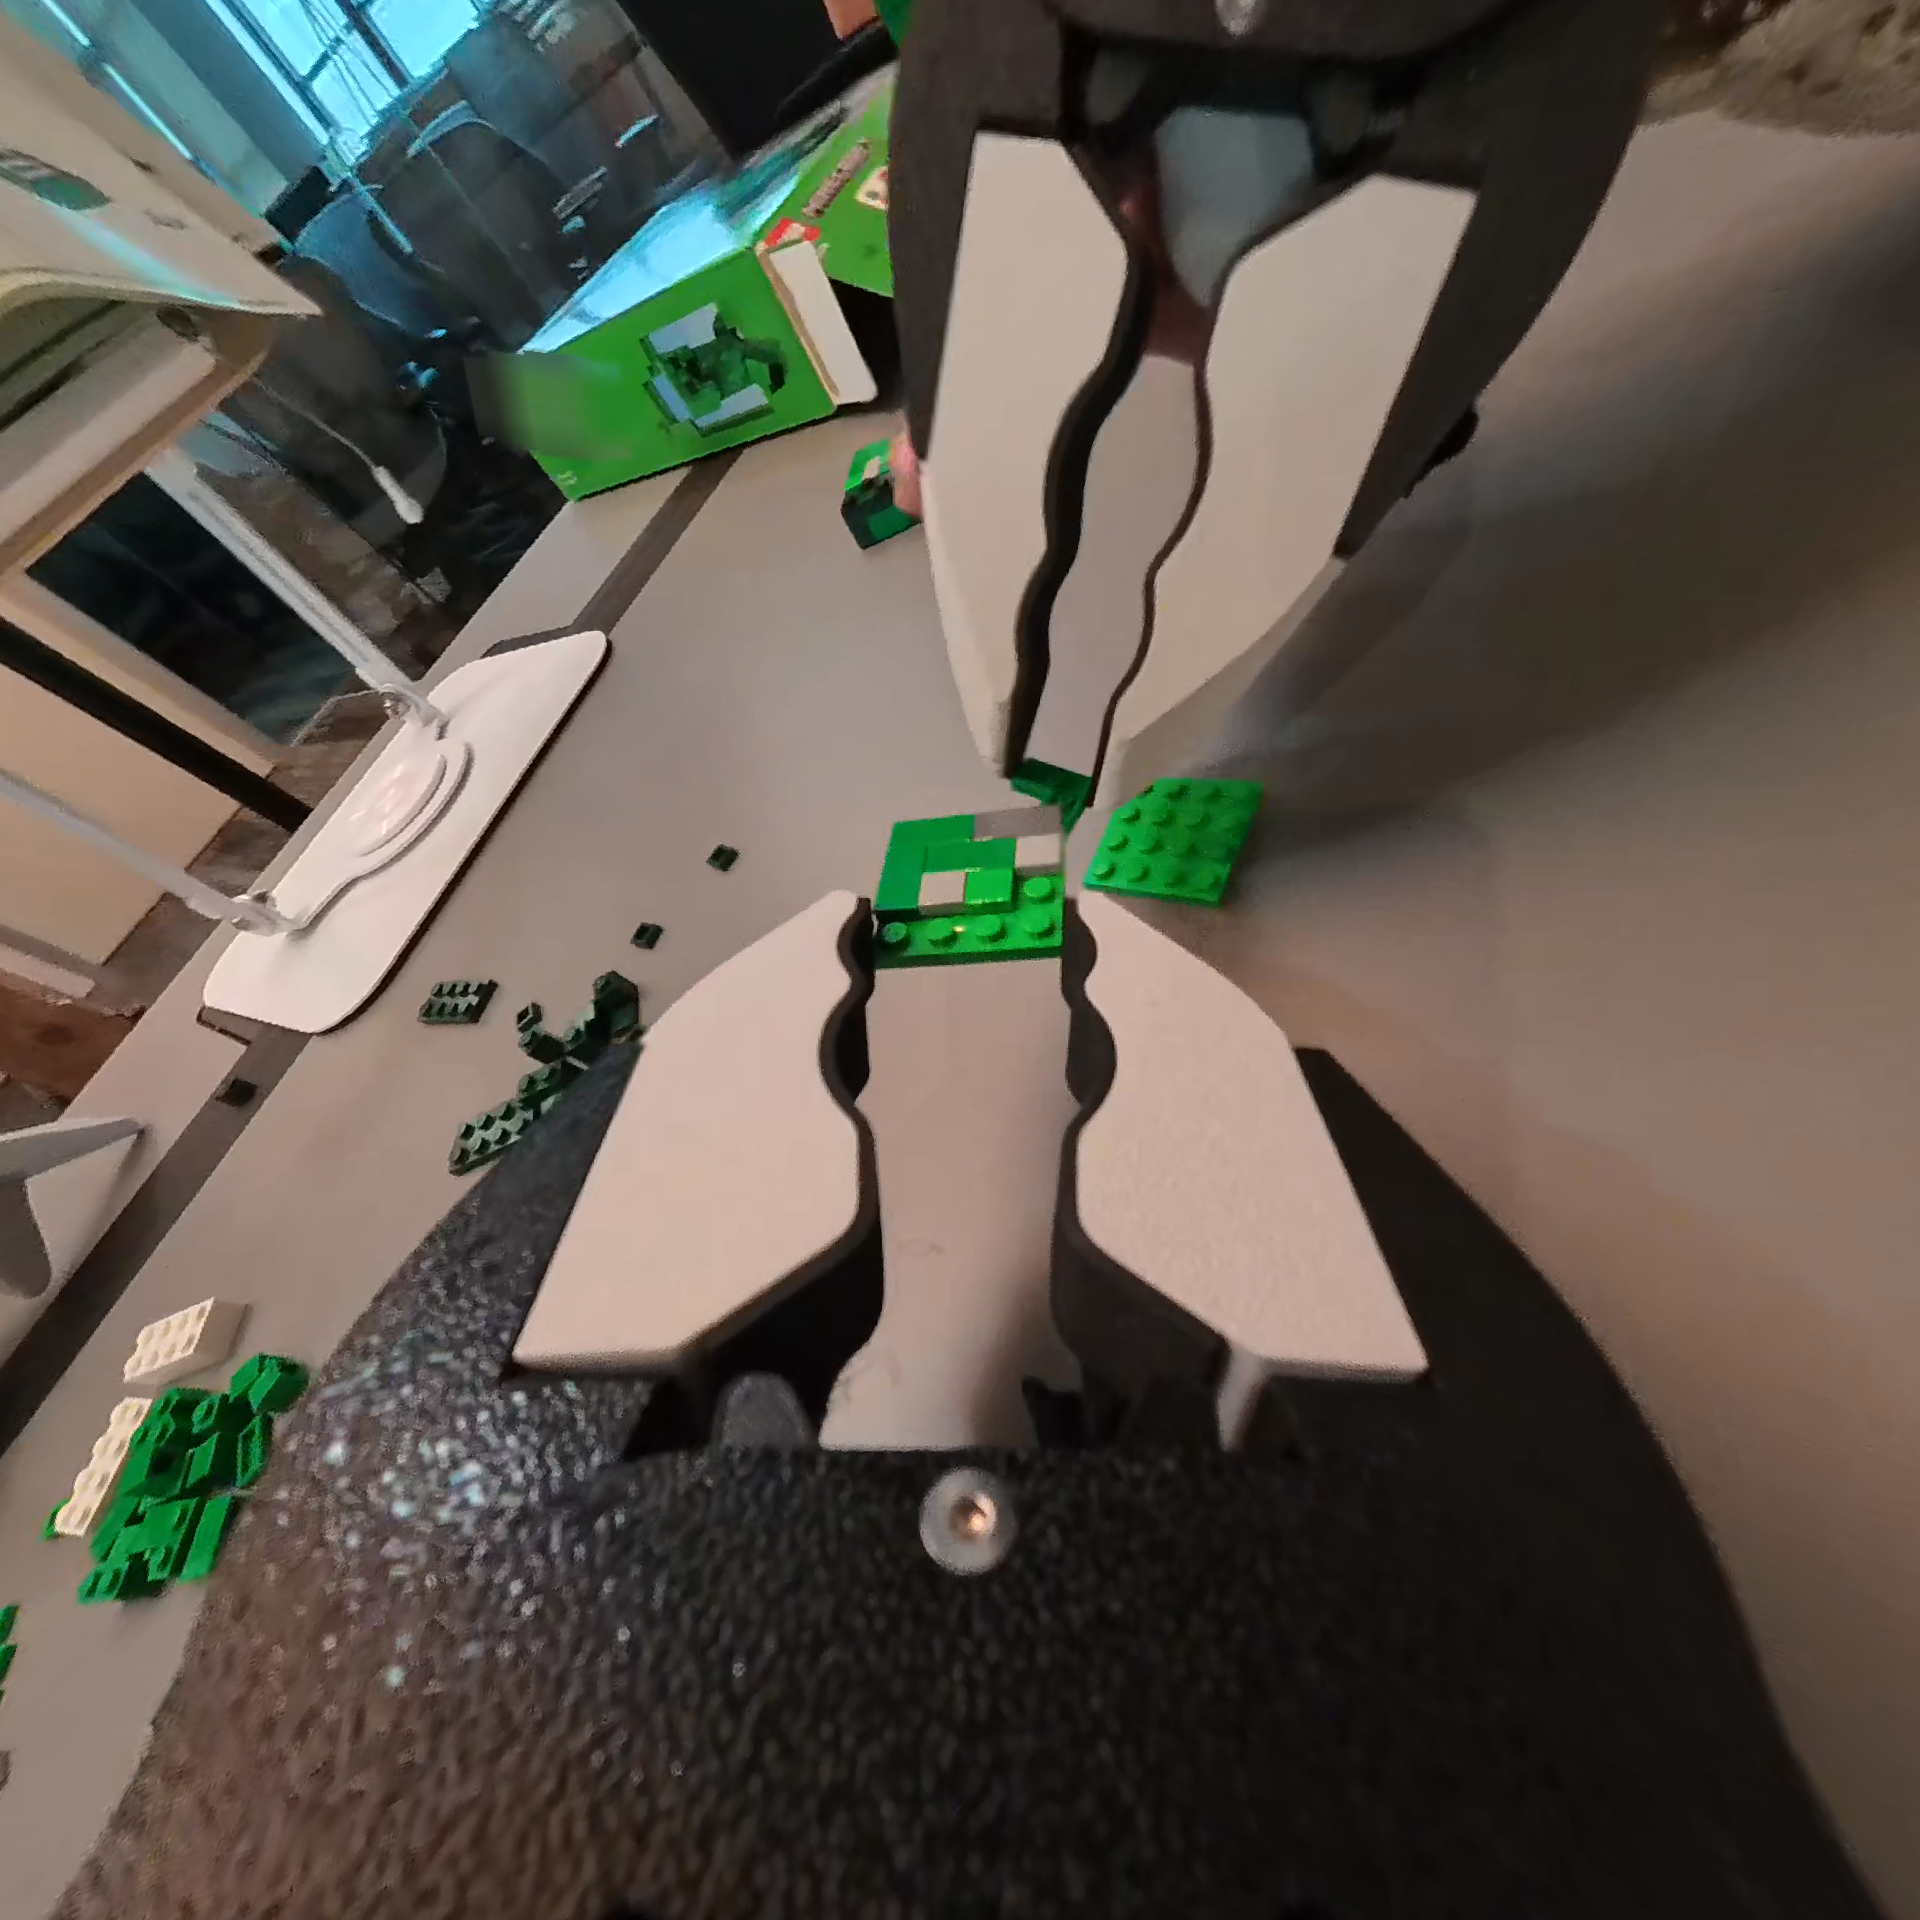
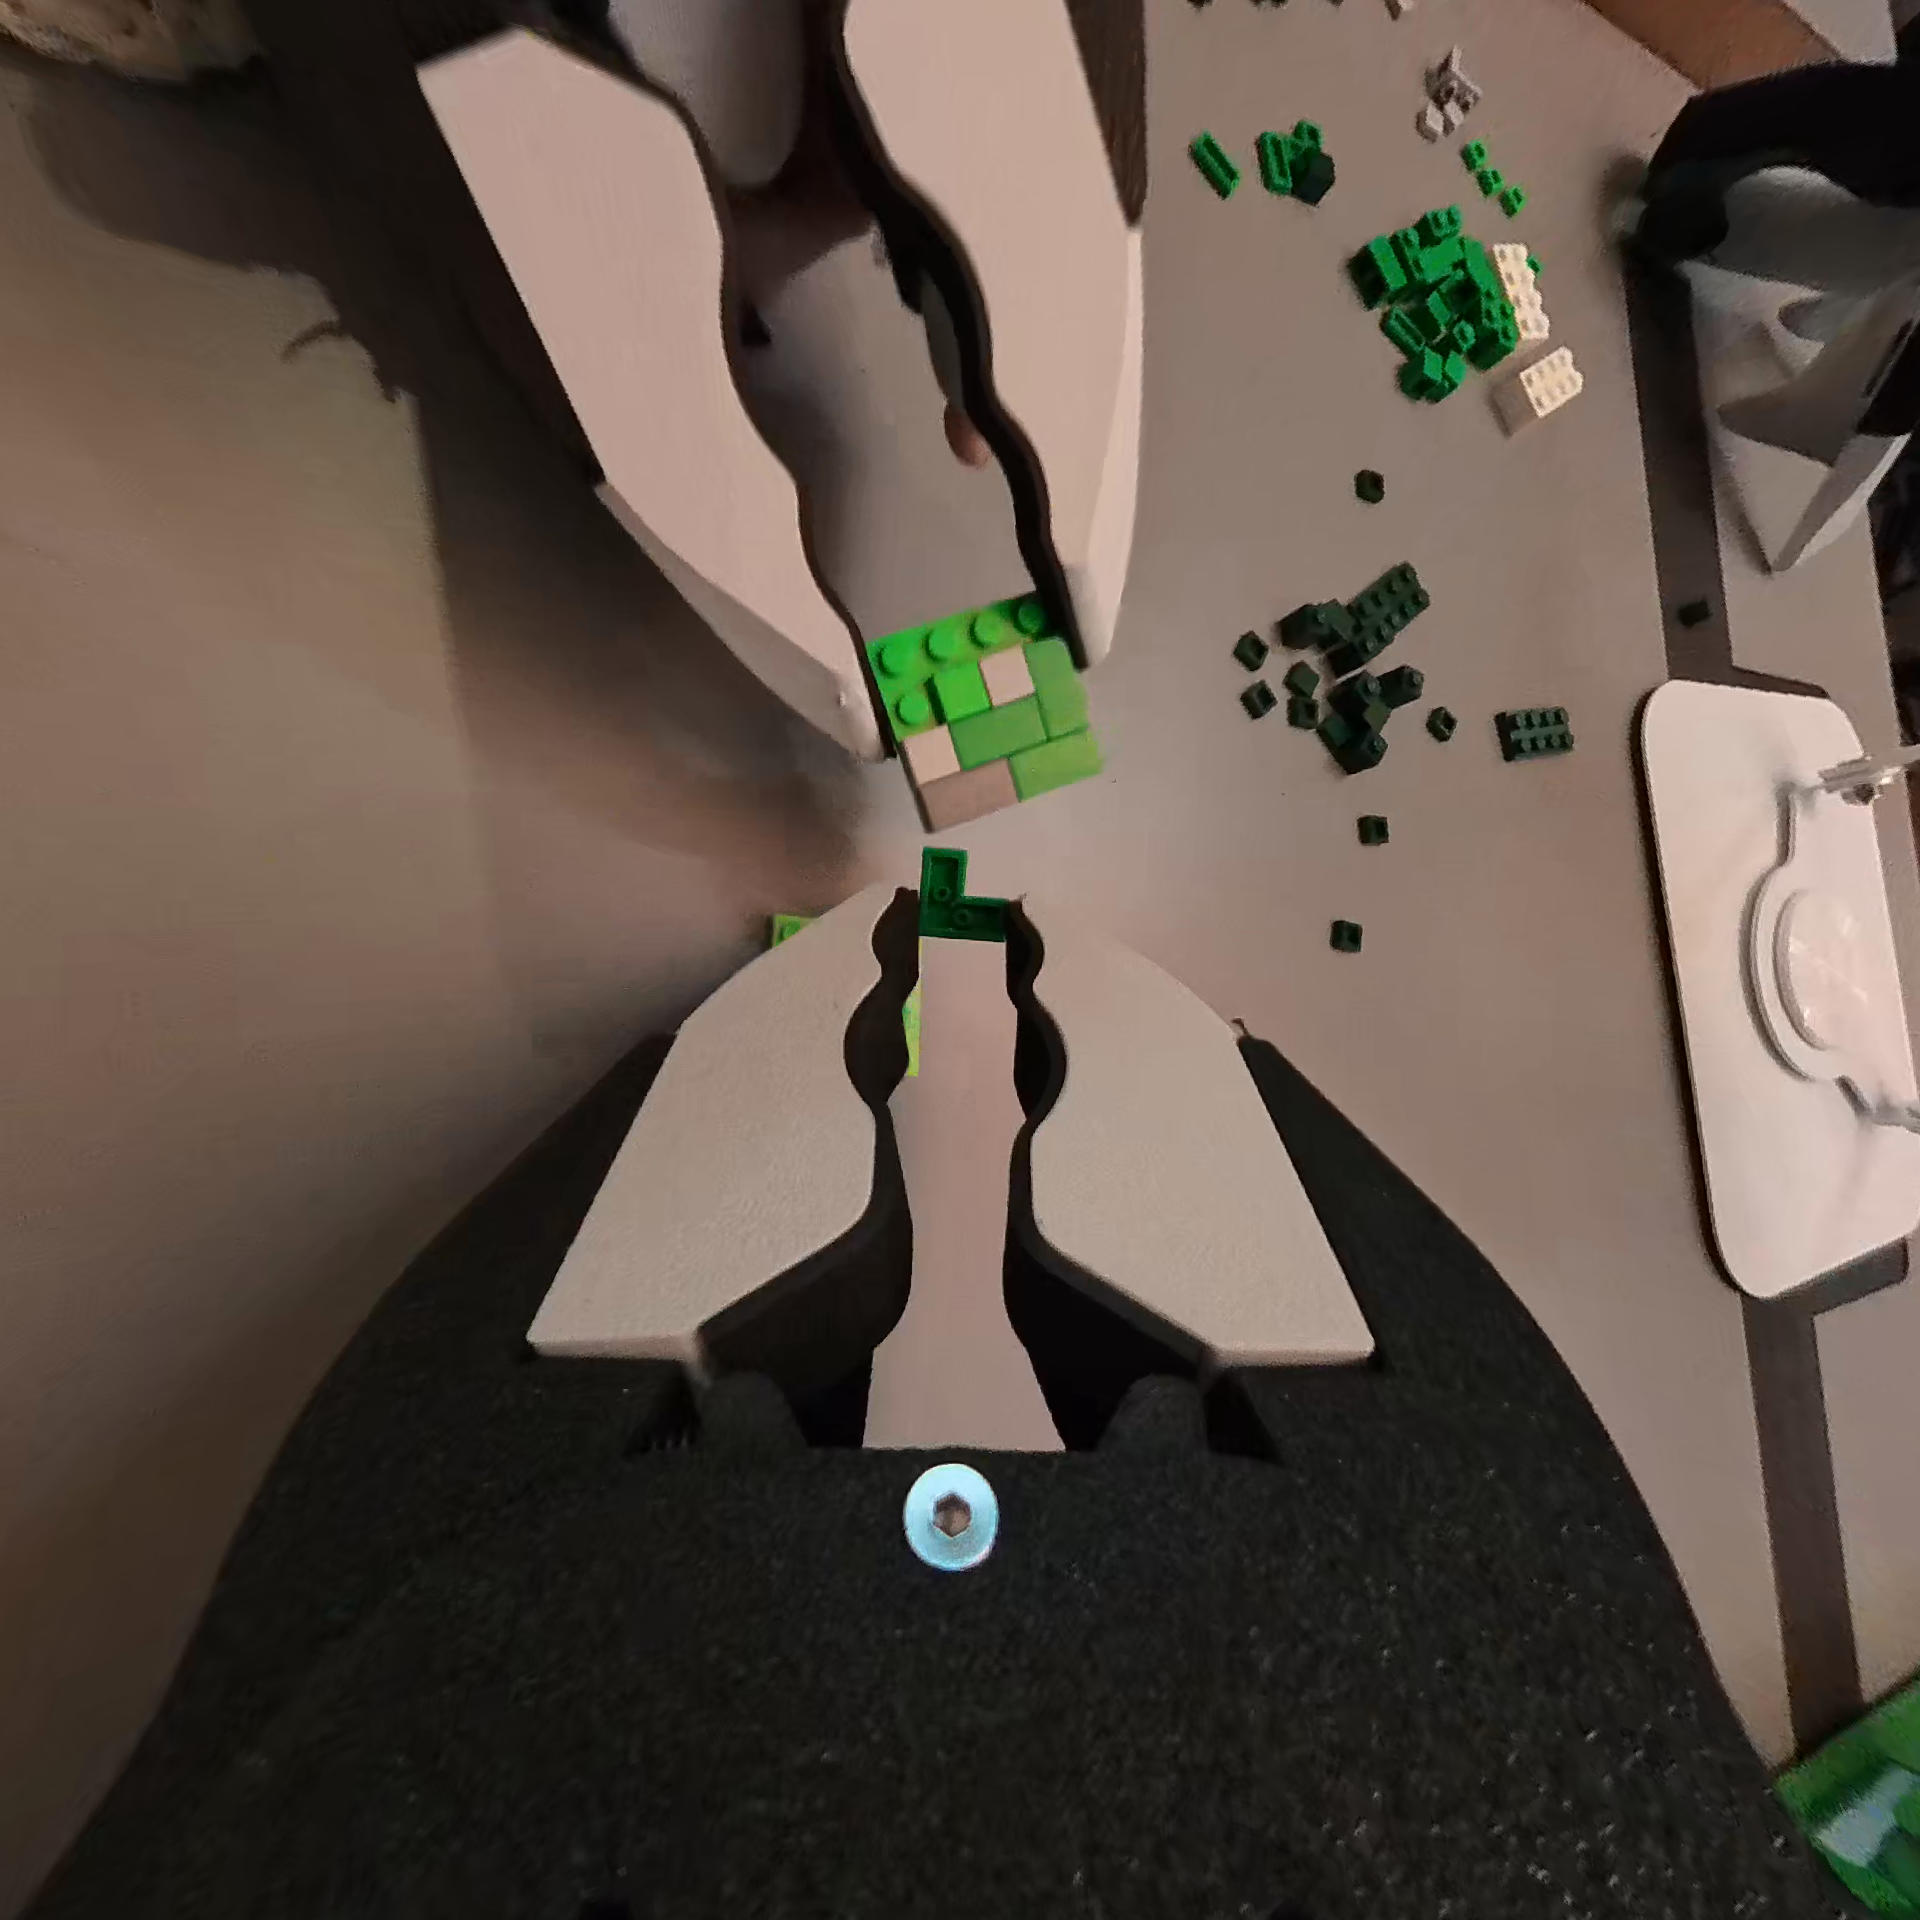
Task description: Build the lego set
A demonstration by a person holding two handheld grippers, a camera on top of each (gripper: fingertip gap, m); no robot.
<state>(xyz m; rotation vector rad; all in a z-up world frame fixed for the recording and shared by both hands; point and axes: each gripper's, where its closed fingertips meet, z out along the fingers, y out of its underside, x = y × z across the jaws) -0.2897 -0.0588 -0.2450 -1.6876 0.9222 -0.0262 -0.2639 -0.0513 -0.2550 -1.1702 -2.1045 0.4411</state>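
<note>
My left gripper (image 1: 966, 925) is shut on a green plate assembly (image 1: 971, 878) topped with green, white and grey tiles, held just above the grey table (image 1: 790, 727). My right gripper (image 2: 956, 920) is shut on a small dark green L-shaped piece (image 2: 951, 899). That piece hangs just short of the assembly's grey-tiled edge (image 2: 987, 717), with a small gap between them. In the left wrist view the right gripper (image 1: 1049, 774) comes in from above with the dark piece (image 1: 1051, 781) at its tips. In the right wrist view the left gripper (image 2: 982, 691) reaches in from the top.
A bright green square plate (image 1: 1174, 842) lies beside the assembly. Loose dark green pieces (image 2: 1340, 675) and a pile of green and white bricks (image 2: 1455, 301) lie to one side. A white stand base (image 2: 1787, 987), a green box (image 1: 675, 384) and a small green build (image 1: 878, 499) are farther off. Left and right tips are no more than a few centimetres apart.
</note>
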